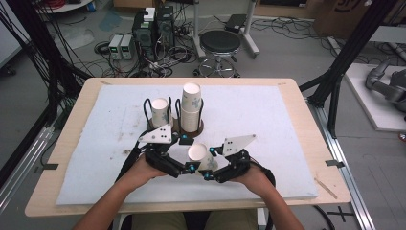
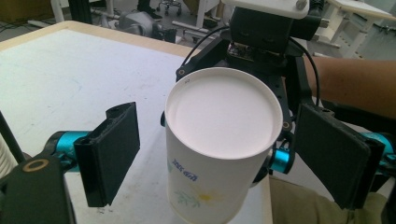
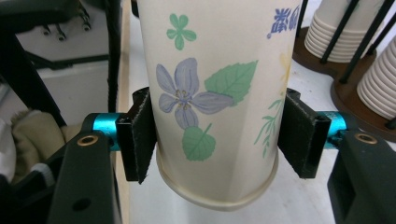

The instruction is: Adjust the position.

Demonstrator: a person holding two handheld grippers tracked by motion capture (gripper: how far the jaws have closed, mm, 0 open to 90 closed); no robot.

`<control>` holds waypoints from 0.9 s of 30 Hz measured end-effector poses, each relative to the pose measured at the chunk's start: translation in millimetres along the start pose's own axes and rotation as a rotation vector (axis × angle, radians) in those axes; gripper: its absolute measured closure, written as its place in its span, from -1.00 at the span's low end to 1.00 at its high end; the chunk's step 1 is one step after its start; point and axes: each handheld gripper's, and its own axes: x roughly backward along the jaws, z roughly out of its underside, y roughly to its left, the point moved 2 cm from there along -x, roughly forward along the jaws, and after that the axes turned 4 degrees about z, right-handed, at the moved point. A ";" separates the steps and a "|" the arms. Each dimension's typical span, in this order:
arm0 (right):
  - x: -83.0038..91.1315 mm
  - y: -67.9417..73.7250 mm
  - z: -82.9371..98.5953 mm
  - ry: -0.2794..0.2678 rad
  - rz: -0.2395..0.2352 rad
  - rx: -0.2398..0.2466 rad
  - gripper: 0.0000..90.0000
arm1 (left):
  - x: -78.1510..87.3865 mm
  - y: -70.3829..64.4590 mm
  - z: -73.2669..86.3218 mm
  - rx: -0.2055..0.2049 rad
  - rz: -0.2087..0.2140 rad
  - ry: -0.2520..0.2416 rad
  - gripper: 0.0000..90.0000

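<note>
Both jaws of my right gripper (image 3: 212,135) are pressed against the sides of a paper cup (image 3: 210,93), one black pad on each flank, near the cup's base. That cup is white with printed blue flowers and green leaves. It is held upside down, its flat closed bottom facing up, above the white mat (image 1: 95,158) near my edge of the table.

Jaws of my left gripper (image 2: 219,154) stand wide apart, one on each side of the same paper cup (image 2: 219,149), and touch nothing. In the high view the paper cup (image 1: 197,154) sits between the left gripper (image 1: 184,168) and the right gripper (image 1: 207,173), just in front of my hands.

Farther back on the mat is a dark wooden cup holder (image 1: 176,125) with black wire posts. It carries a short cup stack (image 1: 160,111) and a taller cup stack (image 1: 191,106).

I judge the step in hand to be carrying one loose cup, either to or from the holder; I cannot tell which. Next, as I read it, the left jaws must close gently on the cup wall, or pull away. A hard squeeze would crush the thin paper.
</note>
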 end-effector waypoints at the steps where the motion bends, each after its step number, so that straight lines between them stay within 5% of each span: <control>1: 1.4 -1.1 -1.9 0.018 0.001 0.010 -0.20 | 1.6 0.5 -0.4 -0.003 -0.001 0.007 -0.67; 20: 4.8 -7.8 -24.6 0.215 -0.017 0.119 -0.20 | 17.8 4.8 -5.6 -0.018 0.022 0.104 -0.66; 27: 0.9 -5.4 -33.6 0.333 -0.031 0.179 -0.20 | 14.8 4.8 -5.6 -0.030 0.031 0.147 -0.65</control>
